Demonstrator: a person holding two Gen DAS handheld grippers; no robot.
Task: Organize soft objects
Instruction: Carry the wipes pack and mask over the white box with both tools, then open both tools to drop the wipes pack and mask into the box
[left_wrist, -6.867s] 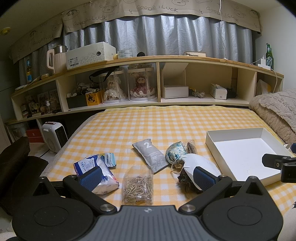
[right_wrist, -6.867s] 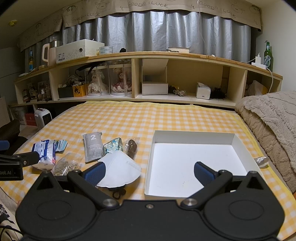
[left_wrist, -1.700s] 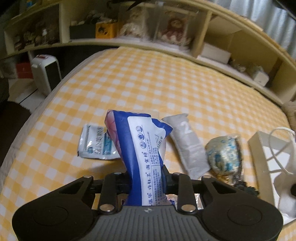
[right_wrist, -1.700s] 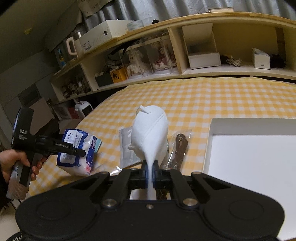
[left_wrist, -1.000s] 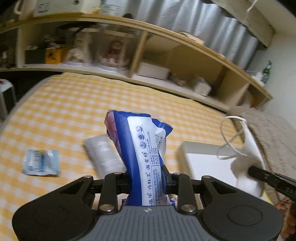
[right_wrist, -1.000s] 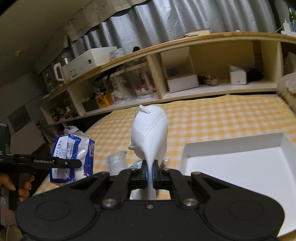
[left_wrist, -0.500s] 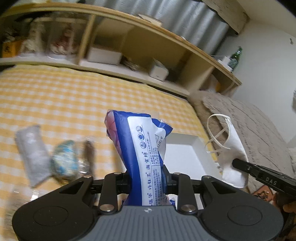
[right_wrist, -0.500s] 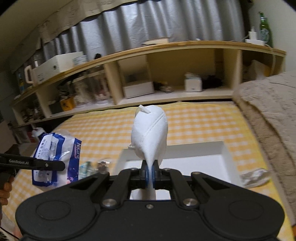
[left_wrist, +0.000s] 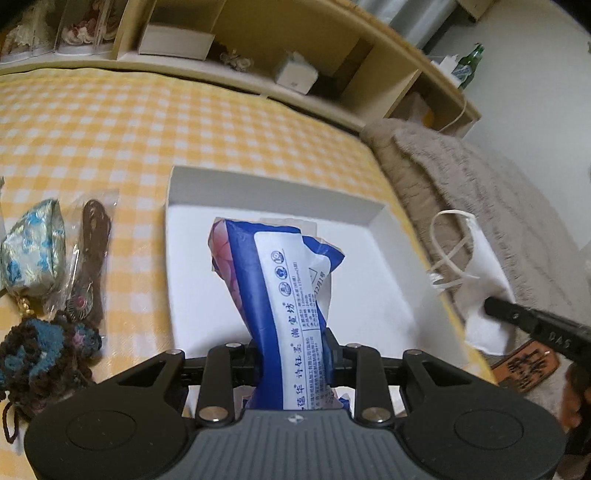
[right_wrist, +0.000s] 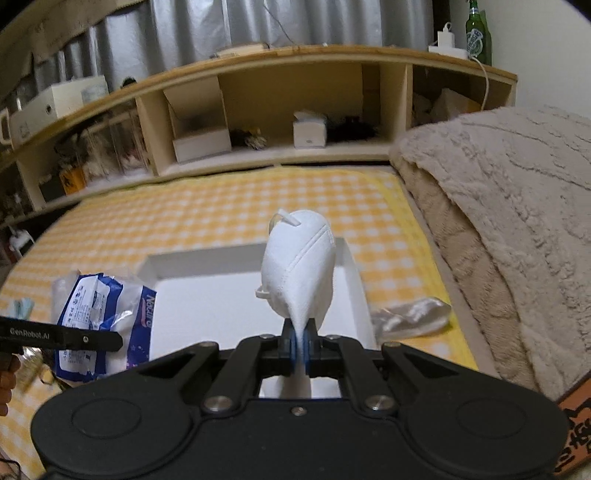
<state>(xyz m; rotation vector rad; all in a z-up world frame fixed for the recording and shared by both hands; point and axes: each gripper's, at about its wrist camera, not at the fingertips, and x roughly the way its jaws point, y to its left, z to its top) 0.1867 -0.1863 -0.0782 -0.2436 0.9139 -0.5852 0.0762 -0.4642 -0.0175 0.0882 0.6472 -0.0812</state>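
Observation:
My left gripper (left_wrist: 291, 350) is shut on a blue and white tissue pack (left_wrist: 288, 295) and holds it above the white box (left_wrist: 273, 192). The pack also shows in the right wrist view (right_wrist: 103, 321), at the box's left side. My right gripper (right_wrist: 301, 338) is shut on a white face mask (right_wrist: 299, 269) and holds it above the white box (right_wrist: 207, 258), near its right wall. The mask also shows in the left wrist view (left_wrist: 476, 280), just past the box's right edge.
Left of the box on the yellow checked bed cover (left_wrist: 110, 125) lie a blue patterned pouch (left_wrist: 31, 243), a bagged brown item (left_wrist: 92, 247) and a dark knitted piece (left_wrist: 44, 347). A beige blanket (right_wrist: 498, 221) rises on the right. A crumpled clear bag (right_wrist: 410, 317) lies beside the box.
Both grippers have moved right with their loads. The tissue pack is now over the box's inside, and the mask has come lower and closer to the box.

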